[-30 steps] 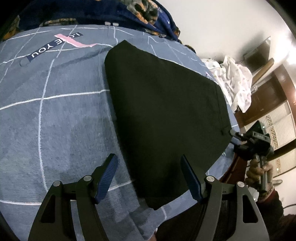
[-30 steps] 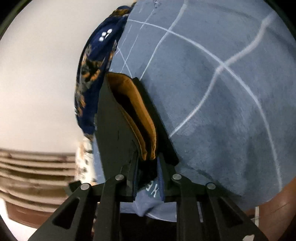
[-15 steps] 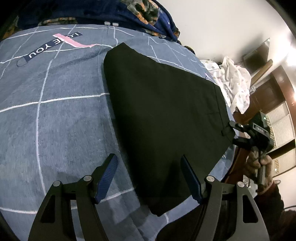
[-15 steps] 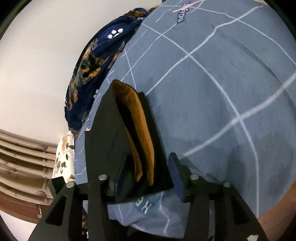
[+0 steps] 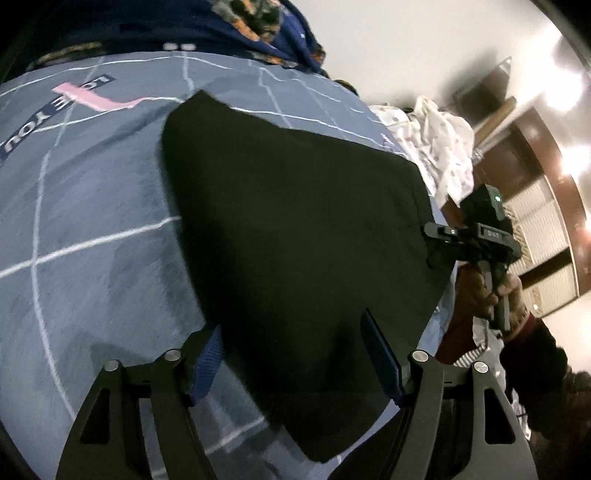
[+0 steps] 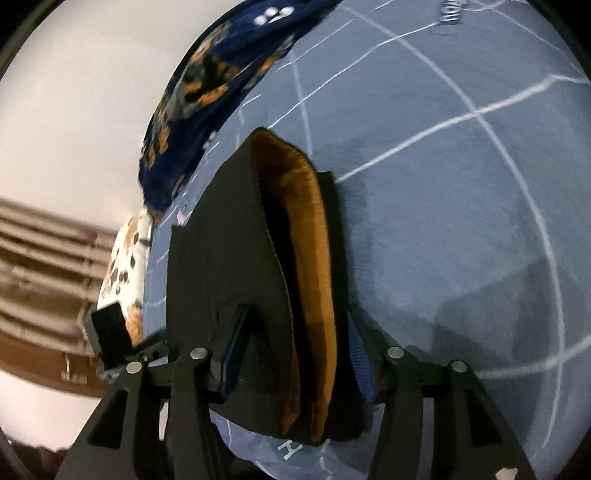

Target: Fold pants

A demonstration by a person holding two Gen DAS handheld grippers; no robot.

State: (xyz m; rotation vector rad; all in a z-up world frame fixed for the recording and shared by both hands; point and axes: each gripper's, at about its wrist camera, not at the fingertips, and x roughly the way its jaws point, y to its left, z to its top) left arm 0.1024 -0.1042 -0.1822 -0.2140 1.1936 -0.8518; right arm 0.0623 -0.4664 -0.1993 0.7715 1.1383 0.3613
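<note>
Black pants (image 5: 295, 236) lie folded flat on a blue-grey checked bedspread (image 5: 92, 221). In the right wrist view the pants (image 6: 221, 258) show their open waist end with an orange lining (image 6: 310, 258). My left gripper (image 5: 295, 354) is open, its blue-padded fingers straddling the near edge of the pants. My right gripper (image 6: 295, 350) is open, its fingers on either side of the waist layers; it also shows in the left wrist view (image 5: 476, 236) at the pants' right edge.
A dark blue patterned blanket (image 5: 266, 26) is bunched at the far edge of the bed. A white spotted cloth (image 5: 443, 147) lies at the right edge. Wooden furniture (image 5: 543, 206) and a white wall stand beyond the bed.
My right gripper has opened and let go of the waist layers. My left gripper has moved forward over the near edge of the pants.
</note>
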